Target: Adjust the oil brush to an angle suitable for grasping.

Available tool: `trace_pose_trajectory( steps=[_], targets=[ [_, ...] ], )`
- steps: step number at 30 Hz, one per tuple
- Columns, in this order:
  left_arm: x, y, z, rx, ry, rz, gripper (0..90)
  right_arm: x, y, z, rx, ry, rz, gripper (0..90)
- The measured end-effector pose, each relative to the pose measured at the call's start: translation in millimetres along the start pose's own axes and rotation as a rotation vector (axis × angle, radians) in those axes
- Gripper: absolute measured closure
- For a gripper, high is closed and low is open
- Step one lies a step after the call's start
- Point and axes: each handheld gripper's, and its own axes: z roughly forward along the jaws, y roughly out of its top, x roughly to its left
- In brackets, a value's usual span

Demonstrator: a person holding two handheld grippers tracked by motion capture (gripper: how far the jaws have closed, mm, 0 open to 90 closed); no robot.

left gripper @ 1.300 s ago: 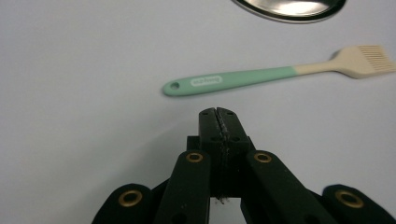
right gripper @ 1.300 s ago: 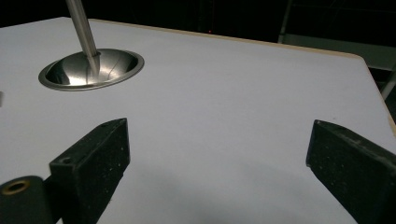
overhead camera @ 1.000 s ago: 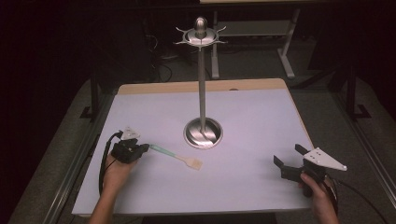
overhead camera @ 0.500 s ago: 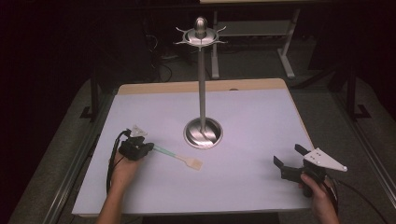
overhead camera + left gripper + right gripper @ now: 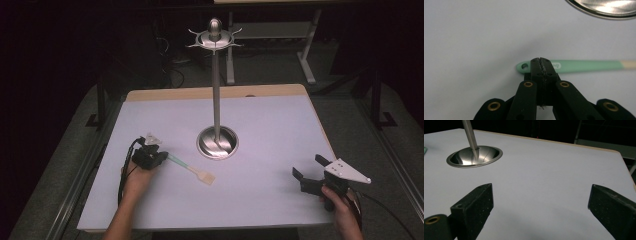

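Spatula [image 5: 192, 169]: mint-green handle with a pale, squarish blade, lying flat on the white table [image 5: 280, 125], just in front of and to the left of the stand's base; hanging hole at the handle's end [image 5: 524, 66].
Table: white top with a wooden rim along the far edge, dark room all around it.
Utensil stand [image 5: 216, 90]: tall steel pole rising from a dished round base [image 5: 217, 142], crowned with a ring of hooks [image 5: 214, 38], all of them bare.
Left gripper [image 5: 148, 157]: jaws pressed together at the end of the handle, right beside the hole; in the left gripper view the tips sit over the green strip, and to my eye they pinch it, though the hold looks thin.
Right gripper [image 5: 309, 179]: jaws spread wide with nothing between them, resting near the table's front right corner, well apart from the spatula.
Risk, slip: the hold is at the very end, so the long handle and blade could swing or twist out of the jaws on lifting.
Risk, snag: the blade lies close to the base, so a careless lift could knock it against the steel dish.
Risk, hook: the jaws sit beside the hole, which may crowd a hook trying to pass through.
Left hand pose: forearm coming in from the near edge, wrist low, gripper pointed along the table towards the base.
Right hand pose: gripper held low and level, aimed across the table towards the stand.
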Motion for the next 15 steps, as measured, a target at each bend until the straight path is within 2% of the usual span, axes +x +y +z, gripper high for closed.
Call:
trace_pose_trajectory(
  steps=[3, 5, 7, 9, 10, 12, 15],
  targets=[
    [3.0, 3.5, 4.5, -0.017, -0.017, -0.019, 89.9, 0.1, 0.1, 0.3, 0.002, -0.001, -0.001, 5.6],
    [5.3, 6.3, 7.9, -0.030, -0.026, -0.006, 89.9, 0.1, 0.2, 0.4, 0.004, -0.001, 0.001, 5.6],
    [5.6, 7.6, 11.7, -0.055, -0.040, -0.030, 89.9, -0.1, 0.1, 0.3, 0.003, -0.001, 0.002, 5.6],
    [6.7, 8.1, 12.6, -0.057, -0.042, -0.026, 89.9, -0.3, 0.1, 0.2, 0.002, -0.001, 0.004, 5.6],
    [6.7, 9.2, 13.6, -0.054, -0.048, -0.037, 89.9, -0.3, 0.1, 0.2, 0.002, -0.001, 0.004, 5.6],
    [7.0, 13.8, 14.6, -0.056, -0.045, -0.018, 89.9, -0.4, 0.2, 0.3, 0.005, 0.002, 0.008, 5.6],
    [6.1, 20.0, 18.7, -0.074, -0.043, -0.016, 89.9, -0.5, 0.1, 0.3, 0.003, 0.002, 0.005, 5.6]
  ],
)
